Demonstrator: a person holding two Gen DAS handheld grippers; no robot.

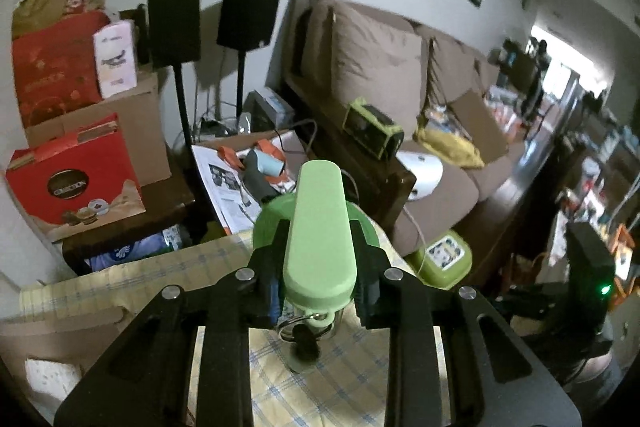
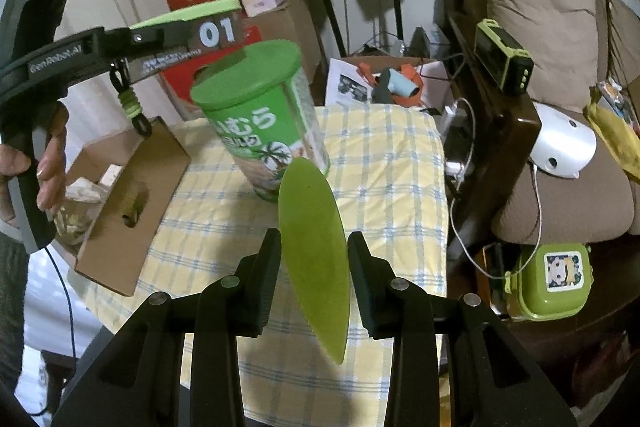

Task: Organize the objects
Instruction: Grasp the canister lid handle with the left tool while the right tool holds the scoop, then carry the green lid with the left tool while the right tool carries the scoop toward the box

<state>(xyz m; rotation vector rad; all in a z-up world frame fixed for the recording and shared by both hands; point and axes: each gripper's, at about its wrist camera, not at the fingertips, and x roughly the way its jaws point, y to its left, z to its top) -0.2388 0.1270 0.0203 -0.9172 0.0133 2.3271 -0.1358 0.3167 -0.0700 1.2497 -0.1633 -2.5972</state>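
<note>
Left wrist view: your left claw [image 1: 320, 259] is clamped on a pale green case [image 1: 320, 231] with a key ring, lifted above the checked desk [image 1: 340, 379], apparently to carry it clear of the green-lidded canister [image 1: 268, 223].

Right wrist view: your right claw [image 2: 314, 267] pinches a thin green oval plate [image 2: 314, 255] edge-on, likely to keep it steady; the canister [image 2: 260, 115] stands on the desk beyond, beside a cardboard box [image 2: 132, 195].

Table [image 2: 392, 155] with yellow checked cloth; green-lidded jar [image 2: 260, 115], cardboard box [image 2: 132, 195] on it.
</note>
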